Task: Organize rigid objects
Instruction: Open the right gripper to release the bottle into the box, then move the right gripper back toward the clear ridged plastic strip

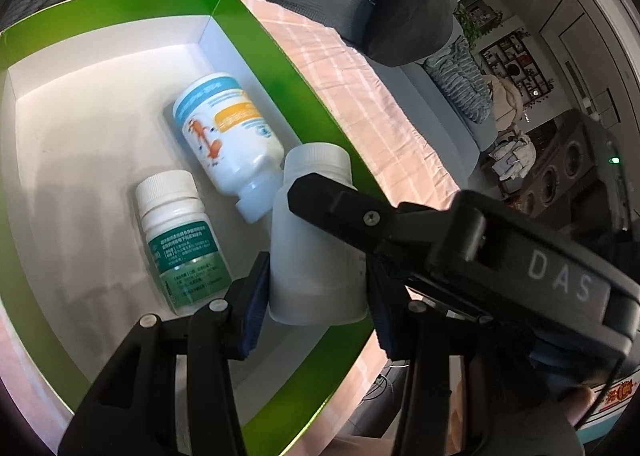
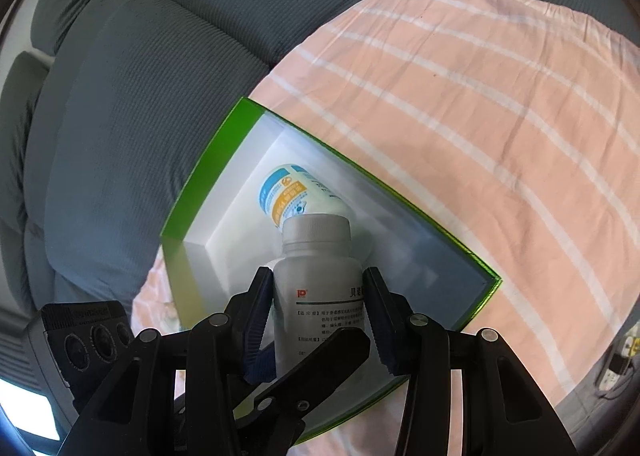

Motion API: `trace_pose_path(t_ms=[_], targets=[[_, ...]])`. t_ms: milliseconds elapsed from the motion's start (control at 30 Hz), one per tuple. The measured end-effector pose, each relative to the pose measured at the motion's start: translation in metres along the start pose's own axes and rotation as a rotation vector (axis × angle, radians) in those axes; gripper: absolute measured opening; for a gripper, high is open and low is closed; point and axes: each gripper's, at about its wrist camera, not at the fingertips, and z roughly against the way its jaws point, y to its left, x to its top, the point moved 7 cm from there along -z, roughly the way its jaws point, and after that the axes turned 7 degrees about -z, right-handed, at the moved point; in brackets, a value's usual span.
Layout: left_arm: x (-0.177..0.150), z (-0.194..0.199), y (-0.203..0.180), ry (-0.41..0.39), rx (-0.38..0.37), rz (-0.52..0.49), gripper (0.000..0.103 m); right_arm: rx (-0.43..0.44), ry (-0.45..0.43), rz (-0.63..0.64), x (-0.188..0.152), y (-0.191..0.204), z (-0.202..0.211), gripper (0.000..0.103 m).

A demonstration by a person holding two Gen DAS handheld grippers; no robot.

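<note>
Between the left tongs [image 1: 318, 280] and right tongs [image 2: 318, 296] alike, each part-open and pinching its body: white bottle [image 1: 316, 256], long axis straight ahead, cap foremost, above the green box [image 1: 280, 67] (handover likely).

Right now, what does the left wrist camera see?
Both grippers' fingers squeeze one plain white bottle above a green box. Inside the box lie a green-label bottle and a fish-picture bottle.

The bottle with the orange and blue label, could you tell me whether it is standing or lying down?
Lying down: the orange-and-blue bottle rests on its side on the green box floor.
</note>
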Motion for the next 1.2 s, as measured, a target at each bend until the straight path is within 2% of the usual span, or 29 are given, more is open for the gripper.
trace_pose_path(t_ms=[200,333,367,467,567,633,767,867,1033,1167,1200], targets=[[-0.006,-0.004,0.008,0.025,0.008,0.053,0.044,-0.052,-0.017,0.021,-0.001,-0.002,0.0,0.049],[-0.009,0.005,0.01,0.013,0.018,0.061,0.045,-0.042,-0.011,0.021,-0.004,-0.001,0.002,0.049],[-0.01,0.009,0.01,0.008,0.024,0.059,0.046,-0.037,-0.014,0.024,-0.005,0.0,0.003,0.049],[-0.011,0.015,0.01,0.002,0.029,0.049,0.059,-0.044,-0.049,0.035,-0.005,0.003,0.009,0.049],[-0.012,0.023,0.006,-0.012,0.037,0.024,0.065,-0.058,-0.102,0.05,-0.004,0.005,0.019,0.055],[-0.013,0.034,0.004,-0.032,0.041,0.007,0.069,-0.06,-0.128,0.057,-0.005,0.008,0.024,0.061],[-0.013,0.053,0.0,-0.069,0.033,-0.006,0.074,-0.057,-0.166,0.067,-0.004,0.012,0.03,0.062],[-0.015,0.067,0.0,-0.102,0.041,-0.012,0.08,-0.039,-0.183,0.092,-0.006,0.018,0.033,0.068],[-0.021,0.096,0.007,-0.164,0.042,0.01,0.083,-0.025,-0.209,0.153,-0.013,0.034,0.036,0.069],[-0.028,0.123,0.022,-0.208,0.08,0.023,0.086,-0.015,-0.214,0.202,-0.02,0.047,0.036,0.069],[-0.032,0.13,0.027,-0.219,0.096,0.027,0.087,-0.013,-0.214,0.213,-0.023,0.05,0.035,0.072]])
